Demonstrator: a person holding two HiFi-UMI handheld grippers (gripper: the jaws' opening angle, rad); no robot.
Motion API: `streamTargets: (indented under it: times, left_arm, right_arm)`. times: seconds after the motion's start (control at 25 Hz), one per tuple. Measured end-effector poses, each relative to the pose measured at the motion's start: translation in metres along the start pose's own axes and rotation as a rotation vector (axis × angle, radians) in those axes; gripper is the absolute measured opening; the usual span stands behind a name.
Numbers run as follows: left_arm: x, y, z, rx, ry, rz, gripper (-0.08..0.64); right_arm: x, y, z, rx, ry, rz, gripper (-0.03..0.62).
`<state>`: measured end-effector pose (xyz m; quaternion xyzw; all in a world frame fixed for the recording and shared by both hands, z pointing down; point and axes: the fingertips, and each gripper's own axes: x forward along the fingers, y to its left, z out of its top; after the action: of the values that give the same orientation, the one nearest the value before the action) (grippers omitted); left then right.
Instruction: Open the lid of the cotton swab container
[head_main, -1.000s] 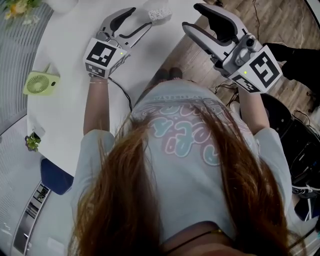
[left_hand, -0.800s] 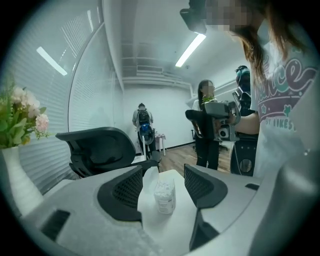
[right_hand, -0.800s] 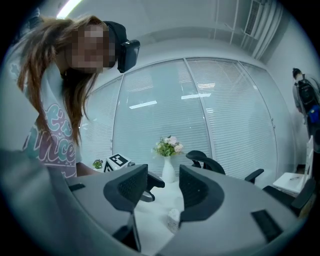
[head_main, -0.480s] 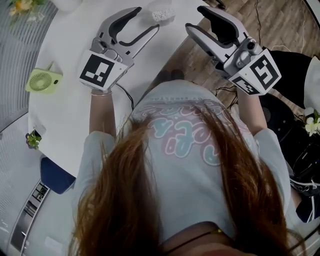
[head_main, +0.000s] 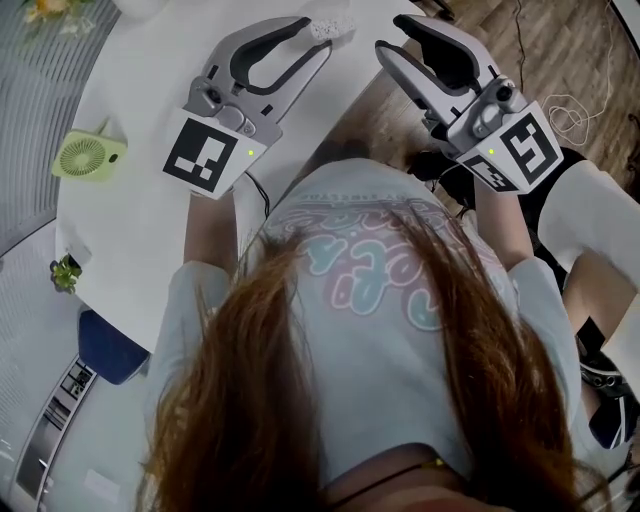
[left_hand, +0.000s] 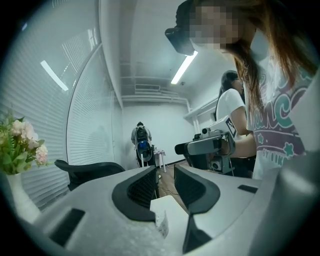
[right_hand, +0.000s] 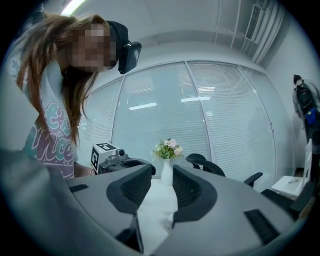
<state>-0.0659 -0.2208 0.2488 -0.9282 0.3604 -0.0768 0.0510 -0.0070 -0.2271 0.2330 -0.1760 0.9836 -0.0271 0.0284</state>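
Seen from above, a person holds the left tongs and right tongs raised near a white bench, both just closed partway, narrowly spread, pinching nothing.

I can read only the letters "nce" in the teal print on the person's shirt, while the left gripper and right gripper each carry black-and-white square code markers on their cubes.

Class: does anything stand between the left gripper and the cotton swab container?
Nothing visible does. The left gripper, whose empty jaws have just been closing partway, hangs right beside the cotton swab container near the table edge.
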Motion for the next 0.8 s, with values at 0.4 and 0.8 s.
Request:
streamTargets:
  times: [0.4,0.8]
  left_arm:
    - [-0.006,-0.016,0.003,0.033,-0.008,-0.019,0.041]
    - [-0.005,-0.021,0.002,0.025,-0.023,-0.058,0.018]
  right_arm:
    - [0.004,0.007,-0.005,-0.018,-0.016,-0.030,0.051]
    - [0.004,0.009,-0.006,-0.015,-0.019,-0.055,0.007]
